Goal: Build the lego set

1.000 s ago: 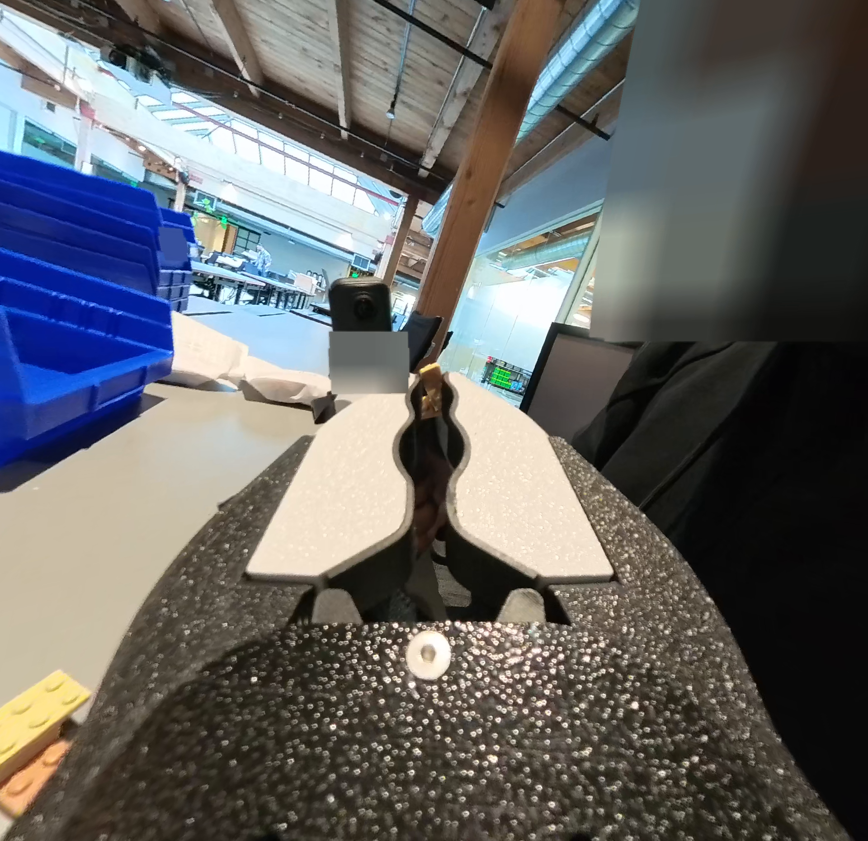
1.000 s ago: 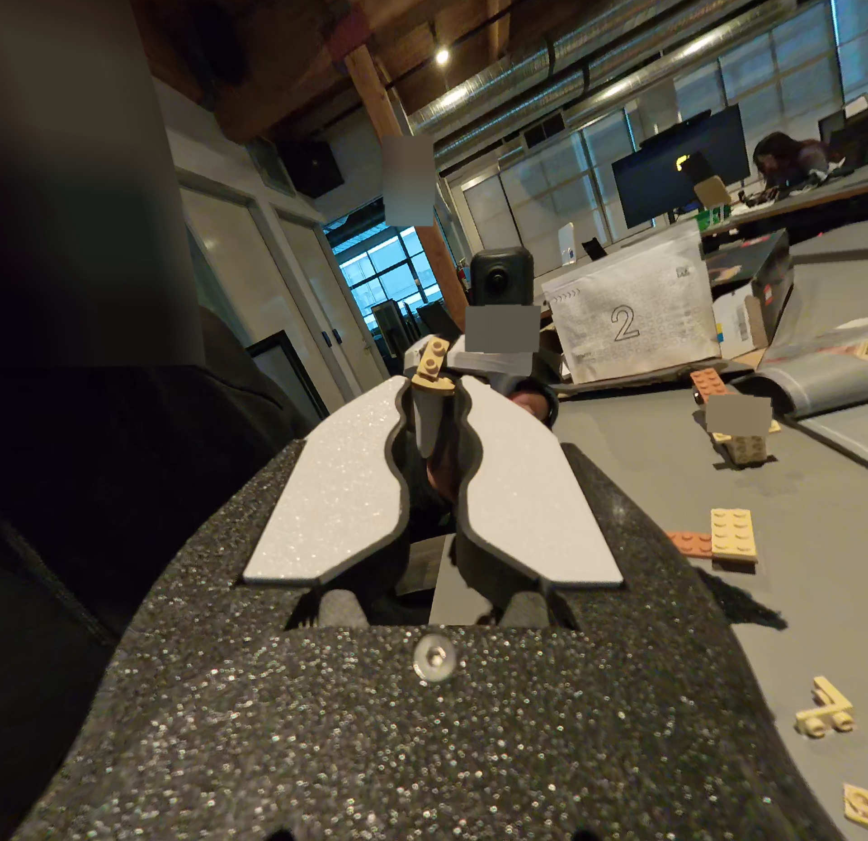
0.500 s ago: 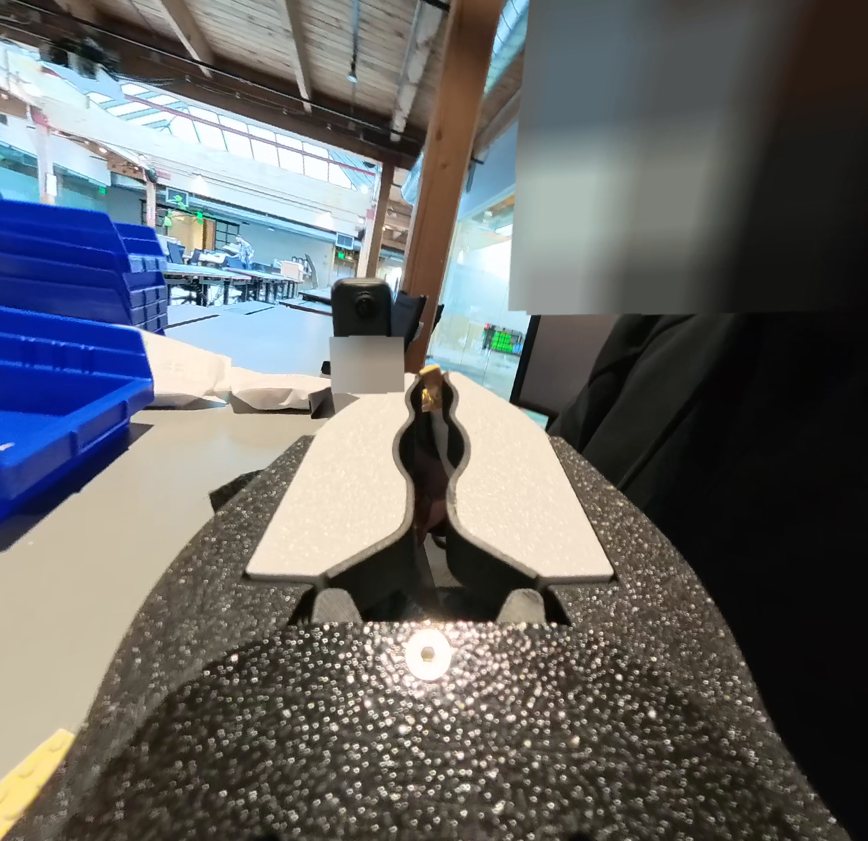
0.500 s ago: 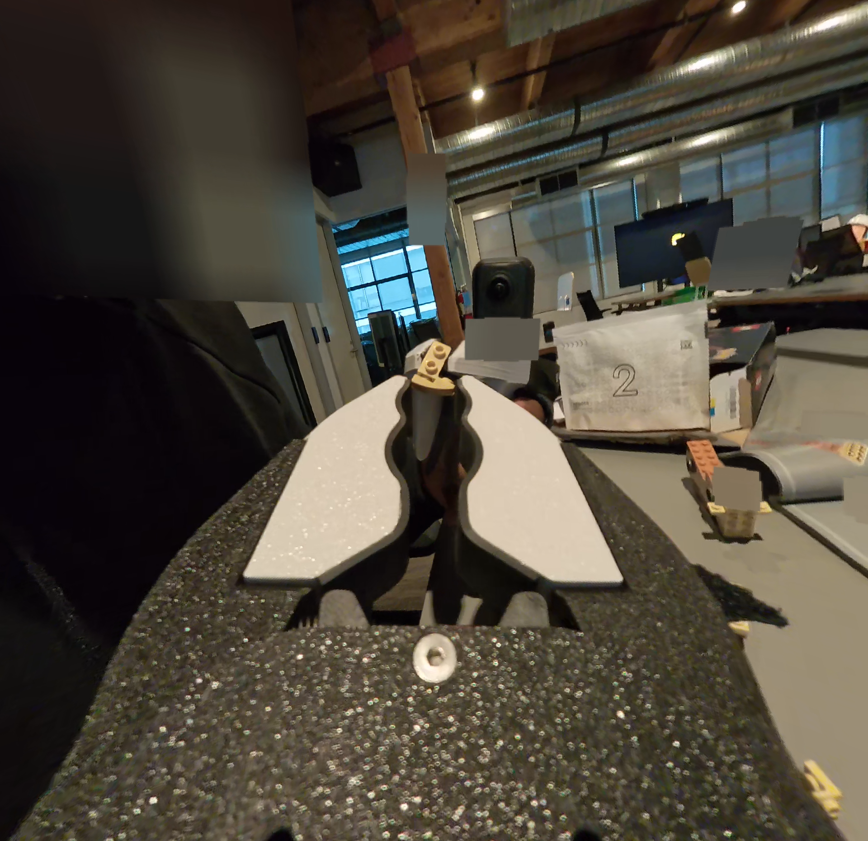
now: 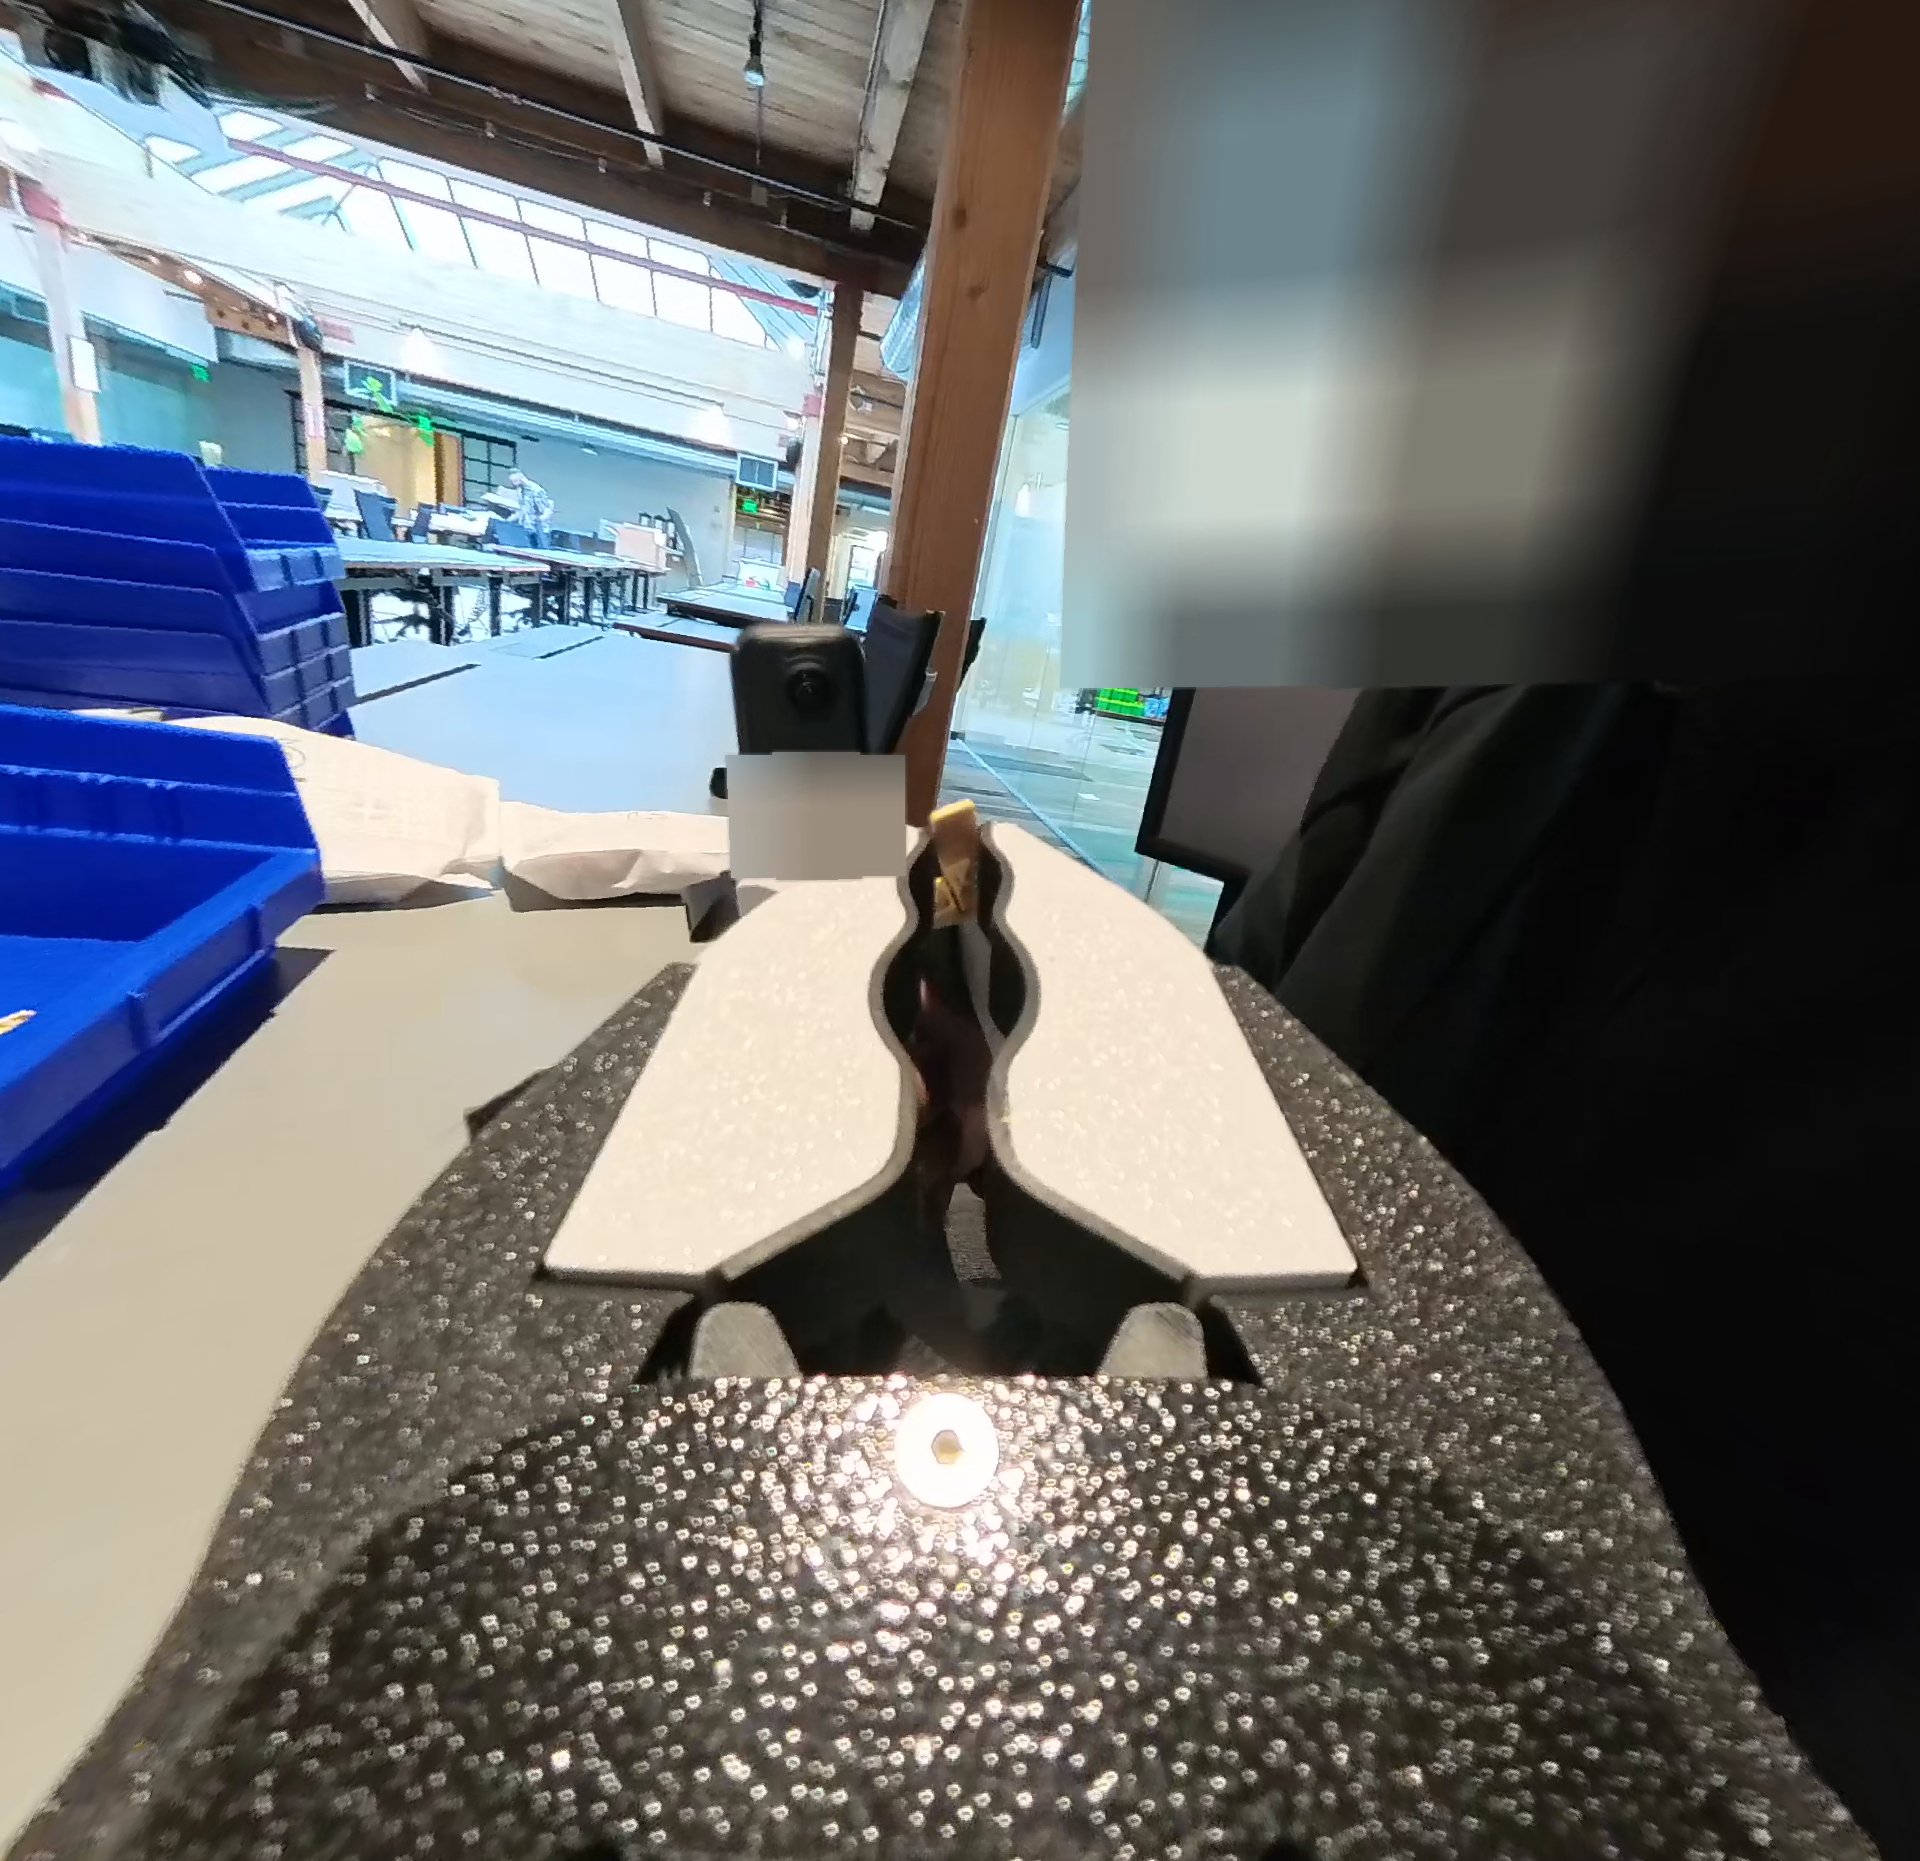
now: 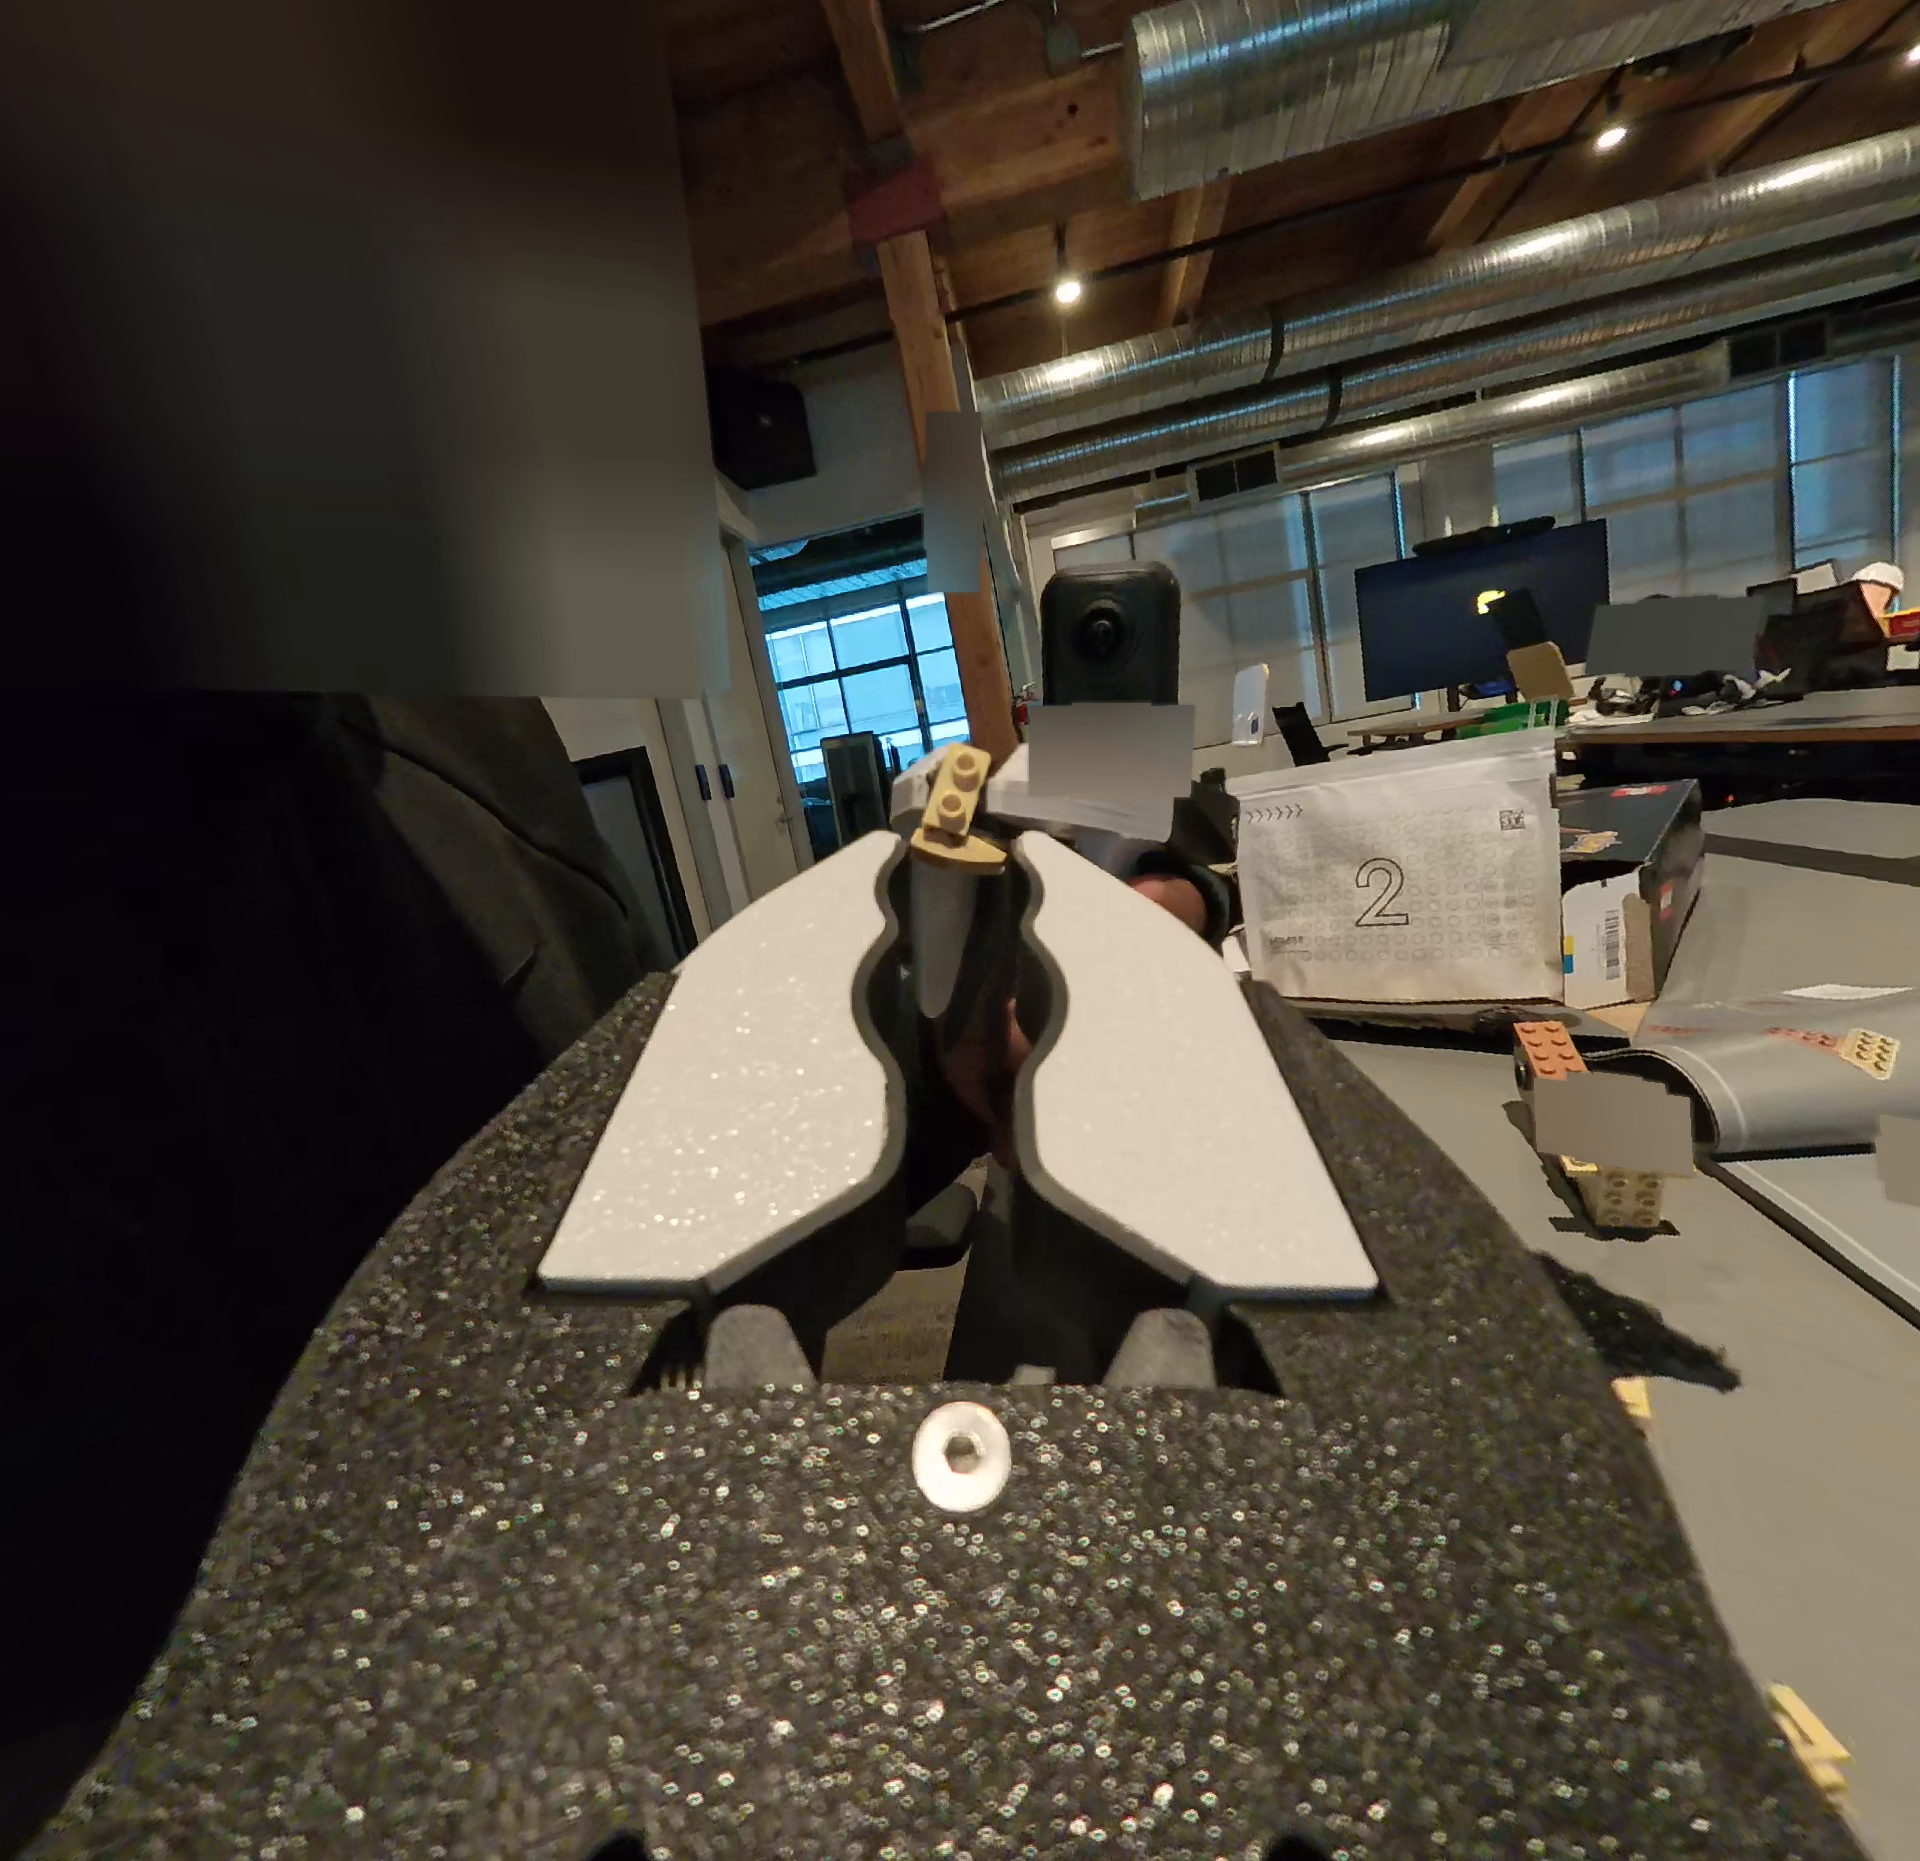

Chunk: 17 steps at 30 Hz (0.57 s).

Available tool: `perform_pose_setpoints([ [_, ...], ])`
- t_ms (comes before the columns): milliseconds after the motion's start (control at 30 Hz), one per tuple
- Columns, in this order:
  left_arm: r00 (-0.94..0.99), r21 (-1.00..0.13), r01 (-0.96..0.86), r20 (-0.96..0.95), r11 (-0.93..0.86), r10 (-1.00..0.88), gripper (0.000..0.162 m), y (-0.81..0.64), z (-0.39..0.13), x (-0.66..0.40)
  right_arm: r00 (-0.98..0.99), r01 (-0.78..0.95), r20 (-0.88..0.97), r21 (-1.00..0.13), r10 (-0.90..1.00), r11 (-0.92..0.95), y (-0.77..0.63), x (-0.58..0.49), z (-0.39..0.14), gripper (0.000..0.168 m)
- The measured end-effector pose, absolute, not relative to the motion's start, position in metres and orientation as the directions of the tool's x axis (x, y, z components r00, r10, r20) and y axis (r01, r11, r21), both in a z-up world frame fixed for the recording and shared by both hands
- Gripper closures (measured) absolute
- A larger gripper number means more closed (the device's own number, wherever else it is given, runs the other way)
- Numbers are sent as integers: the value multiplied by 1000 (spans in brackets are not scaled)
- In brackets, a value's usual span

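My two grippers are held up in the air, facing each other tip to tip. The left gripper [image 5: 951, 850] is shut on a small tan lego piece [image 5: 953, 837] that stands edge-on between its tips. The right gripper [image 6: 958, 843] is shut on a small tan plate [image 6: 956, 798] with two studs, which sits on a rounded tan piece. In the right wrist view the left gripper's white fingers [image 6: 1049, 803] reach in just behind that plate. I cannot tell whether the two tan pieces are joined.
Blue bins [image 5: 125, 876] and crumpled white bags [image 5: 416, 824] lie to the left on the grey table. A white bag [image 6: 1392, 897], a dark box [image 6: 1631, 876], a booklet [image 6: 1787, 1073] and a partial build with an orange brick [image 6: 1553, 1048] are at the right. A person's dark clothing [image 5: 1610, 1084] is close. Only a small space, under 4 cm, lies between the two pairs of fingers.
Both grippers have stayed shut on the tan pieces at their tips. Both views have swung upward, so the loose bricks on the table have dropped out of sight.
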<state>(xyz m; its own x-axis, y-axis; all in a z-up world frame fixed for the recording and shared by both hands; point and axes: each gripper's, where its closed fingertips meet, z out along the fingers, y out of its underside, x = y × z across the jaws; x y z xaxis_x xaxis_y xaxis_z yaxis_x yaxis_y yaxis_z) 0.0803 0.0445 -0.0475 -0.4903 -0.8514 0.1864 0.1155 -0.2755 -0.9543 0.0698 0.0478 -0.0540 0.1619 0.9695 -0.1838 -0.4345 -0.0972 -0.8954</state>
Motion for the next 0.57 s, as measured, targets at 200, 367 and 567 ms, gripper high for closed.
perform_pose_setpoints([
  [200,-493,-960,95,183,-262,-851,155,42,-46,86,152,-466,-178,-880,972,-89,45,75,-52,152],
  [367,-490,-966,83,173,-244,-854,153,39,-43,91,136,-501,-173,-862,976,-83,42,80,-48,152],
  [567,-483,-972,68,165,-224,-860,150,38,-41,95,132,-514,-164,-855,978,-75,40,82,-46,152],
])
